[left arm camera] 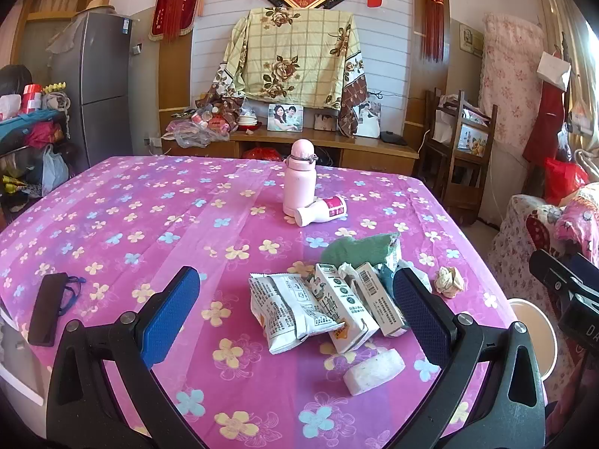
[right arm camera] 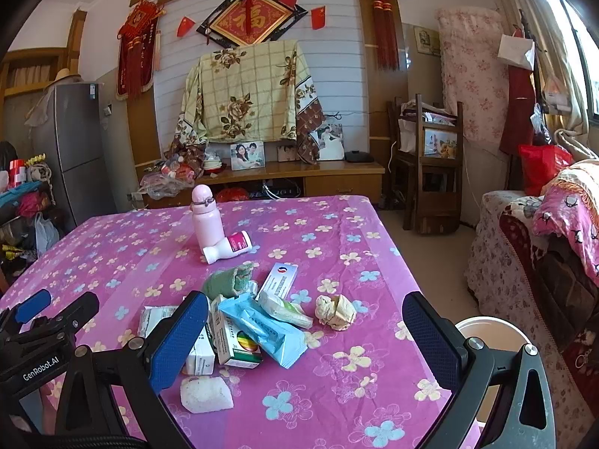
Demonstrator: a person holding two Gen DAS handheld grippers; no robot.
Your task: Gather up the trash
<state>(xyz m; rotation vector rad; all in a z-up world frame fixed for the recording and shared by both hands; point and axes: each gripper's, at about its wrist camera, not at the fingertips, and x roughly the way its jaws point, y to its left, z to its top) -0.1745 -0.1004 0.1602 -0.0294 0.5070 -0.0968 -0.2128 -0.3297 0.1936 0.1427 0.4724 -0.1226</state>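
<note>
Trash heap on the tabletop [left arm camera: 112, 217], both grippers spread wide, empty.
White bin [right arm camera: 490, 331] beside the table edge, contents hidden; milk carton [left arm camera: 346, 310] lies flat, pointing away.

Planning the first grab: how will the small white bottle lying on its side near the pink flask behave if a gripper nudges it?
The white bottle lies on its side, so it will probably roll. Its neck end rests against the pink flask, which may block rolling that way. It looks like light plastic, likely to skid on the tablecloth.
</note>
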